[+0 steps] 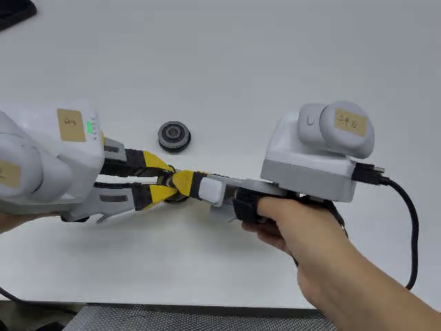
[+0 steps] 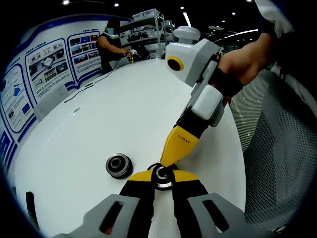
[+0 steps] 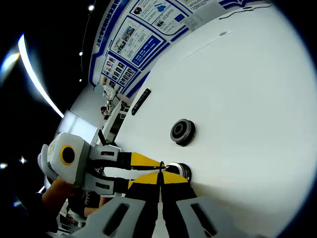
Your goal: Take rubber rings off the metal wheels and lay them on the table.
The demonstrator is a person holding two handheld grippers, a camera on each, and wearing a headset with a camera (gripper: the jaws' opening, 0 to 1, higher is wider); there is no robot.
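Note:
A metal wheel (image 1: 172,195) with a black rubber ring sits between the yellow jaws of my left gripper (image 1: 167,185), which is shut on its sides just above the white table (image 1: 275,62). In the left gripper view the wheel (image 2: 161,174) lies between my own jaw tips. My right gripper (image 1: 181,181) comes in from the right. Its jaws are pressed together at the wheel's rim, seemingly pinching the rubber ring (image 3: 160,168). A second wheel (image 1: 174,136) with its ring on rests on the table just beyond.
A black flat object (image 1: 14,10) lies at the far left corner. The table's front edge (image 1: 207,305) runs close below the grippers, with mesh flooring beyond. A black cable (image 1: 413,227) trails from the right gripper. A person (image 2: 111,42) stands far behind the table.

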